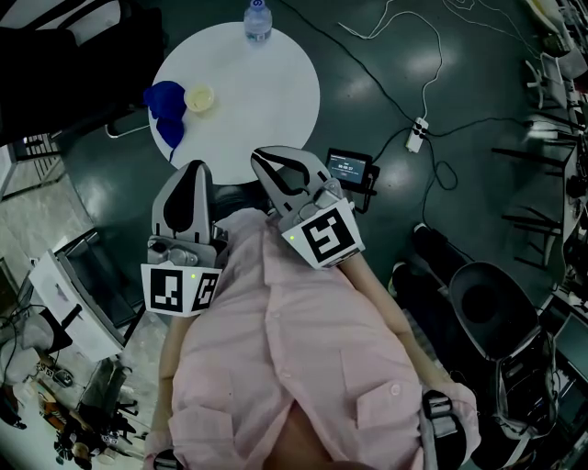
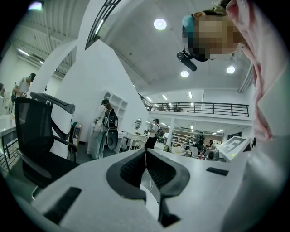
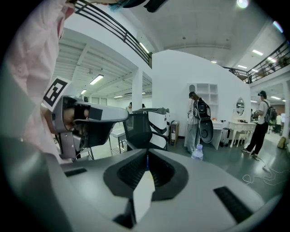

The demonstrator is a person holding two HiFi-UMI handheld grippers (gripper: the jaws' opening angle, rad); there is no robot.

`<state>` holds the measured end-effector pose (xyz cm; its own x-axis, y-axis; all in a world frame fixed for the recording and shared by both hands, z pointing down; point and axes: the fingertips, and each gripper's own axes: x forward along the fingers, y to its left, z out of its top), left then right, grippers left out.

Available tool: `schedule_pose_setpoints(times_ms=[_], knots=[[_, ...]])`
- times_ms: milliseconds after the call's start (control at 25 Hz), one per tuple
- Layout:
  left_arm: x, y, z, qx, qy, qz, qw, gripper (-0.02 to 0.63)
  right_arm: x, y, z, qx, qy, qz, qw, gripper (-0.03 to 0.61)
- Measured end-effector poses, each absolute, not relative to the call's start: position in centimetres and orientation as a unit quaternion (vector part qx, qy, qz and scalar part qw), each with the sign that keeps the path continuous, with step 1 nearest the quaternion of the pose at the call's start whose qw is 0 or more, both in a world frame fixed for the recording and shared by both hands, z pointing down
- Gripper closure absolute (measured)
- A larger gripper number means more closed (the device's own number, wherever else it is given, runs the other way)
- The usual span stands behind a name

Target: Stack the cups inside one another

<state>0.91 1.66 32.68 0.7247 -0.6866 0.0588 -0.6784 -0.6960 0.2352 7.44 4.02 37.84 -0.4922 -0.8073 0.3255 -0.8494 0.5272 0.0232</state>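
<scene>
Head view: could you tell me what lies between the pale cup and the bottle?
Only bare table separates pale cup from bottle, as the head view shows.

the round white surface [image 1: 266, 101] is bare across its middle and right half, open from the near side. blue cups [image 1: 163, 99] and a pale cup [image 1: 198, 97] crowd its left edge; a water bottle [image 1: 258, 20] stands at the far rim. a black chair [image 1: 64, 83] blocks the left flank.
</scene>
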Motion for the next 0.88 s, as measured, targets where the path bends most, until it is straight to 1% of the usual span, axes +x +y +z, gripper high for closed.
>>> schedule_pose_setpoints(times_ms=[880], knots=[[-0.3, 1.8, 32.9, 0.917, -0.376, -0.021, 0.132, 0.595, 5.9, 4.2, 38.2, 0.465, -0.867, 0.077, 0.163, 0.545]])
